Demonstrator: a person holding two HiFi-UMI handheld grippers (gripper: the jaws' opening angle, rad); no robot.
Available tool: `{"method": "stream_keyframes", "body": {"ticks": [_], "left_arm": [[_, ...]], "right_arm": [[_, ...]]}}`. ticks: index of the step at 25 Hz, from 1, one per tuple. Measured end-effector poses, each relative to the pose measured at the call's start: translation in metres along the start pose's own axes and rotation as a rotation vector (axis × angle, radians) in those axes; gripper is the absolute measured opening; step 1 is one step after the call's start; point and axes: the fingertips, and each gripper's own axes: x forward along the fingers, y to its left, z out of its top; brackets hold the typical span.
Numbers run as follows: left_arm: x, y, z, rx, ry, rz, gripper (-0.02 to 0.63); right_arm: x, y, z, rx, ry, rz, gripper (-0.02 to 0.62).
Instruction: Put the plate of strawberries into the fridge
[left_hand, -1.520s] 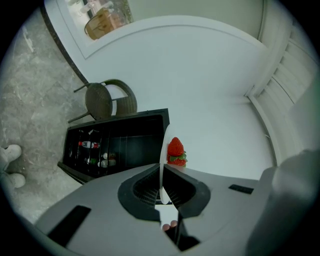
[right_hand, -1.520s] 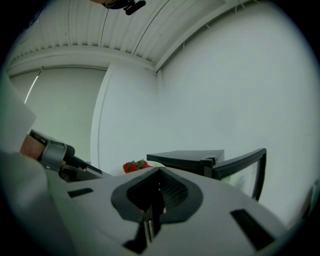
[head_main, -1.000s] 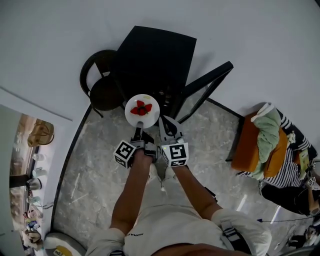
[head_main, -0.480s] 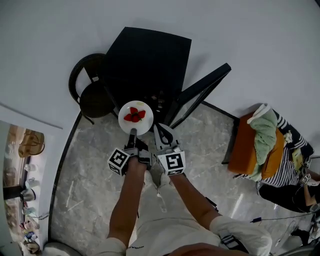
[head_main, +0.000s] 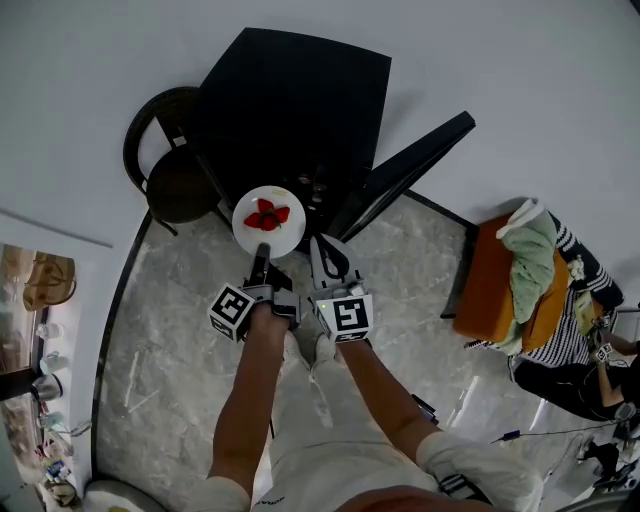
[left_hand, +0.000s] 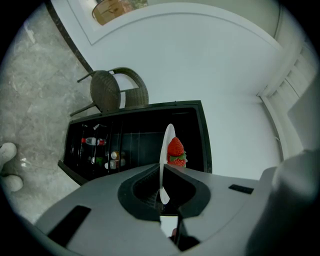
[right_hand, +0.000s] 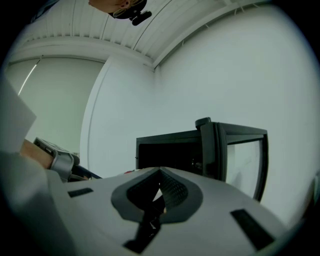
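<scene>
White and seen edge-on in the left gripper view, the plate (left_hand: 169, 136) is pinched at its near rim by the left gripper (left_hand: 161, 175), whose jaws are drawn narrow onto the thin edge. A red strawberry (left_hand: 176, 148) with a green cap is seen lying on the plate just beyond the jaws. In the head view the plate is shown face up with a few strawberries (head_main: 266, 213) gathered near its middle, and it is held in the air just in front of the fridge (head_main: 300, 90), not yet inside it.

Just beside it, the right gripper (right_hand: 160, 175) is held level. Its jaws are brought together at the tips and nothing is seen between them. Both grippers are carried on bare forearms (head_main: 250, 390) reaching forward from the bottom of the head view.

The fridge is a low black cabinet set against a white wall (head_main: 520, 80). Its door (head_main: 410, 165) is swung open to the right. Through the open front, bottles and small jars (left_hand: 95, 142) are seen on the dark shelves. A dark woven chair (head_main: 170, 180) is placed just to the left of the fridge. Grey marbled floor (head_main: 180, 330) is spread beneath everything. Well apart at the right, what is taken to be an orange seat (head_main: 490, 295) is draped with a pale green cloth (head_main: 535, 265); its exact form is not made clear.
</scene>
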Motion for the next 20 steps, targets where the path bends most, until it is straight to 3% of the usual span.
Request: {"method": "stream_keyframes", "body": {"ticks": [20], "left_arm": [[0.052,0.075,0.0,0.032,0.057,0.024,0.009]], "right_arm": [[0.006,0.005,-0.042,0.04,-0.004,-0.012,0.013]]}}
